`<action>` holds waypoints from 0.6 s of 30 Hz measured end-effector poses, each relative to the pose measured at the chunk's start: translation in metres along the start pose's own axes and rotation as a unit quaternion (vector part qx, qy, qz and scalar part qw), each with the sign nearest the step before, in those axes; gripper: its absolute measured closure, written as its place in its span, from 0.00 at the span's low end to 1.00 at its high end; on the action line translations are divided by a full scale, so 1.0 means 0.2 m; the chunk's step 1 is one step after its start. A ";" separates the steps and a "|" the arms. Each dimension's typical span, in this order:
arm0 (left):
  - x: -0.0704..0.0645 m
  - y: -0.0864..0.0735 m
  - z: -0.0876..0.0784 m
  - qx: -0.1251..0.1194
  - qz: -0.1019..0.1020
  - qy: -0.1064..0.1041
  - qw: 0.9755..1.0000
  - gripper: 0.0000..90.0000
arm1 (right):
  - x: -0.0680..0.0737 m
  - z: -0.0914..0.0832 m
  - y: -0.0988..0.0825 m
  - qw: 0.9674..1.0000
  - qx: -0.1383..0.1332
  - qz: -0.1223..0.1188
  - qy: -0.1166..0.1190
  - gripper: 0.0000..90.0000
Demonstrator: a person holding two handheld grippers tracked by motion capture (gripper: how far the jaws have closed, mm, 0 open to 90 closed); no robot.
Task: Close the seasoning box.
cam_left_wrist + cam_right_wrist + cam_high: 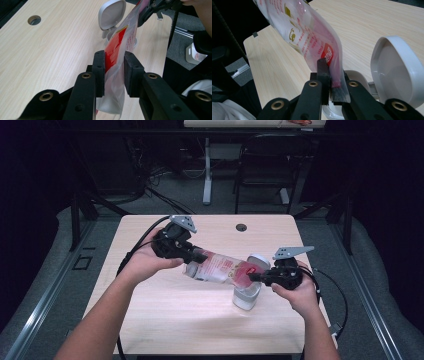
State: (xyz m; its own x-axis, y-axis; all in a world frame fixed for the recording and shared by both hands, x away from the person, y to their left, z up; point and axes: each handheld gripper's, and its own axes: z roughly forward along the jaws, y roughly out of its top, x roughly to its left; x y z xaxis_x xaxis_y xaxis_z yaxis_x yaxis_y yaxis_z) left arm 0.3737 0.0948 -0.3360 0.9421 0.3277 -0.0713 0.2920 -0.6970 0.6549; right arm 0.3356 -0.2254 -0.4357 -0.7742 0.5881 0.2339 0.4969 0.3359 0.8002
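A clear plastic bag with red and white print hangs stretched in the air above a pale wooden table, held at both ends. The left gripper has its black fingers clamped on one end of the bag, the film pinched flat between the pads. The right gripper has its fingers pressed together on the opposite end, near a red label. Just below the right-hand end stands a small white bin with its hinged lid flipped up. A round hole sits near the table's far edge.
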 end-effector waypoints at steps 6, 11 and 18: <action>0.00 0.01 0.00 -0.002 0.001 0.000 1.000 0.82 | 0.00 -0.01 0.00 1.000 -0.004 0.001 0.000 0.98; -0.01 0.01 0.00 0.000 0.003 0.002 1.000 0.82 | 0.00 -0.01 0.00 1.000 -0.004 0.001 -0.003 0.98; -0.01 0.02 0.01 0.000 0.004 0.004 1.000 0.82 | 0.00 0.00 0.00 1.000 -0.006 0.005 -0.006 0.98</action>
State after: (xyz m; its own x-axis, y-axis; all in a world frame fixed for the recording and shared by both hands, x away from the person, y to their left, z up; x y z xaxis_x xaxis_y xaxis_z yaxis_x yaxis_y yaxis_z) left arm 0.3735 0.0903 -0.3337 0.9433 0.3264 -0.0601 0.2839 -0.6997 0.6556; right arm 0.3358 -0.2265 -0.4359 -0.7637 0.6010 0.2357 0.5003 0.3202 0.8045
